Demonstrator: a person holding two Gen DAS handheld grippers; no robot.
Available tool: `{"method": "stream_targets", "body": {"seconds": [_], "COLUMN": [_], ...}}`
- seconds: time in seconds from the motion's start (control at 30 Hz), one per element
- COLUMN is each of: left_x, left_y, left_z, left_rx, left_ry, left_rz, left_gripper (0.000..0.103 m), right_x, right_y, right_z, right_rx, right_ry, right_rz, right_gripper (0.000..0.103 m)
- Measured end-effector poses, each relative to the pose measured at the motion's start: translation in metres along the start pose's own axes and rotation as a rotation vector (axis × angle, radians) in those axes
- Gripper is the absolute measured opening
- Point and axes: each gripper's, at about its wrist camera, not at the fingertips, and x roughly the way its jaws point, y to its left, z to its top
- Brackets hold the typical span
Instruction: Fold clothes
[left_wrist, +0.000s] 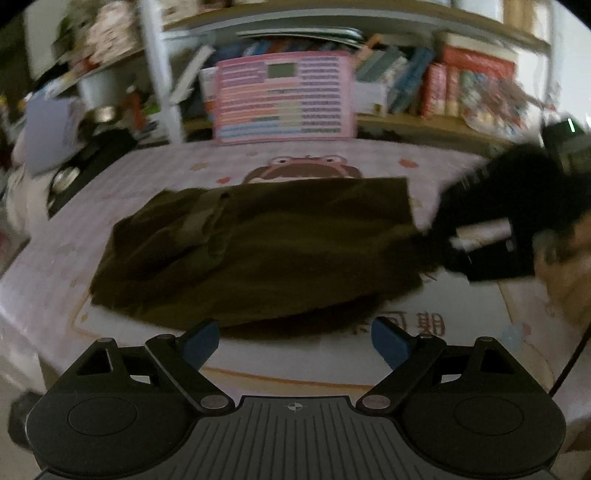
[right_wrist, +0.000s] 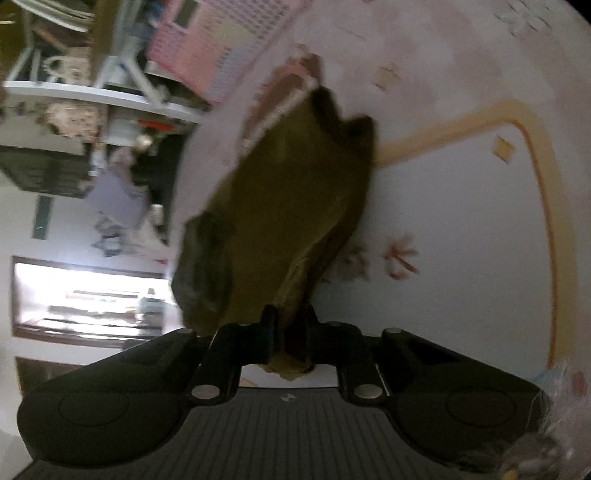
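An olive-green garment lies partly folded on a pink cartoon-print cloth. My left gripper is open and empty, its blue pads just short of the garment's near edge. My right gripper shows at the garment's right side in the left wrist view. In the right wrist view the right gripper is shut on a bunched edge of the garment, which stretches away from the jaws across the cloth.
A bookshelf with books and a pink chart stands behind the cloth. Black objects lie at the far left. A cable hangs at the right.
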Motion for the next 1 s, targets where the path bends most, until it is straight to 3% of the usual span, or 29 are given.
{"method": "stream_targets", "body": {"seconds": [0.23,0.37,0.43,0.5,0.57,0.6,0.63,0.7,0.77,0.8,1.0], "left_x": [0.028,0.044,0.053,0.061,0.068,0.07,0.071,0.07,0.068,0.067,0.046], "left_y": [-0.057,-0.068,-0.074,-0.079,-0.079,-0.079,-0.078,-0.076,-0.071,-0.068,-0.048], "left_z": [0.011,0.017,0.019,0.02,0.02,0.02,0.02,0.02,0.023,0.025,0.032], "left_rx": [0.378,0.442,0.473,0.516,0.537,0.539,0.536,0.526,0.499,0.485,0.335], "left_ry": [-0.032,-0.013,-0.016,-0.021,-0.014,-0.007,-0.001,-0.004,-0.013,-0.018,-0.043], "left_rz": [0.063,0.05,0.059,0.079,0.087,0.083,0.076,0.065,0.048,0.038,-0.018], "left_gripper": [0.091,0.091,0.082,0.063,0.055,0.04,0.033,0.013,0.009,0.008,0.007], "right_x": [0.001,0.003,0.003,0.004,0.005,0.005,0.005,0.005,0.004,0.004,0.017], "right_y": [0.012,0.011,0.011,0.009,0.008,0.008,0.007,0.007,0.005,0.003,-0.014], "right_z": [0.006,0.007,0.009,0.01,0.011,0.012,0.013,0.014,0.016,0.017,0.025], "right_rx": [-0.028,-0.033,-0.033,-0.03,-0.03,-0.029,-0.03,-0.032,-0.022,-0.014,0.125], "right_ry": [0.012,0.024,0.03,0.034,0.038,0.04,0.041,0.035,0.017,0.007,0.022], "right_rz": [0.013,0.005,0.004,0.002,-0.005,-0.008,-0.01,-0.018,-0.042,-0.054,-0.068], "right_gripper": [0.013,0.013,0.013,0.013,0.013,0.013,0.014,0.023,0.065,0.071,0.078]}}
